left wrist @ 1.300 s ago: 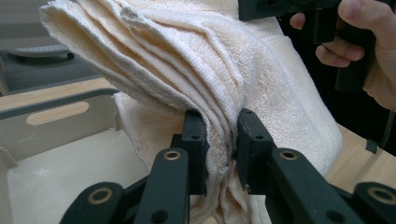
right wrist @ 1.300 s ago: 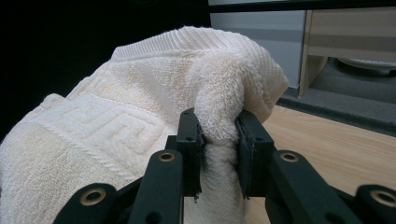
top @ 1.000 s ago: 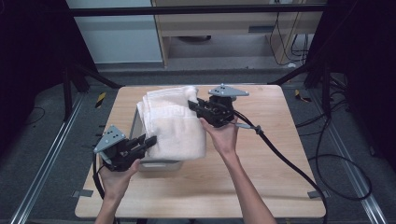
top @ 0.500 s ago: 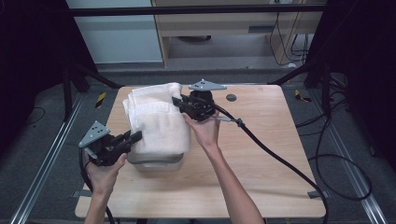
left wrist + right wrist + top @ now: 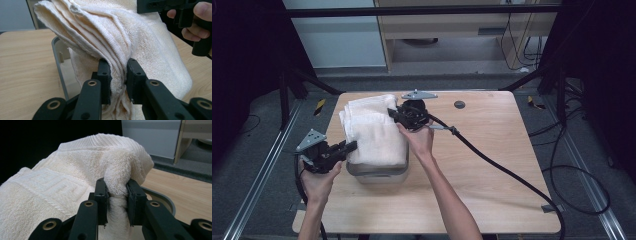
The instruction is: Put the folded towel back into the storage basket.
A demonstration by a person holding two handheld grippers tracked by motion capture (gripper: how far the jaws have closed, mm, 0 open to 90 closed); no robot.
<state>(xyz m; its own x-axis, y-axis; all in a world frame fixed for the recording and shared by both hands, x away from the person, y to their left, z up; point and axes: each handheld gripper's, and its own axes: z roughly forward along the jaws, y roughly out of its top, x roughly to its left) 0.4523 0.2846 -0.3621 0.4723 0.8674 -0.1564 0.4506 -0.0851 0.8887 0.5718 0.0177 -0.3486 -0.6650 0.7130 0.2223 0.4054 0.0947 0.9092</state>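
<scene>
A folded cream towel (image 5: 374,132) hangs bunched over a grey metal tray (image 5: 379,172) at the left of the wooden table (image 5: 492,175). My left gripper (image 5: 352,145) is shut on the towel's near left edge; in the left gripper view several towel layers (image 5: 120,50) are pinched between its jaws (image 5: 117,80), with the tray's rim (image 5: 56,57) behind. My right gripper (image 5: 391,113) is shut on the towel's far right end; in the right gripper view a thick fold of the towel (image 5: 117,177) sits clamped between its pads (image 5: 116,200), above the tray's rim (image 5: 162,200).
A thick black cable (image 5: 507,172) trails from the right gripper across the table to the lower right. A small dark round hole (image 5: 459,104) marks the table's far side. Metal rails (image 5: 257,170) and a dark frame flank the table; a cabinet stands behind.
Both grippers have carried the towel leftward and lower, so it now drapes over the tray near the table's left edge. Both grips stay unchanged.
</scene>
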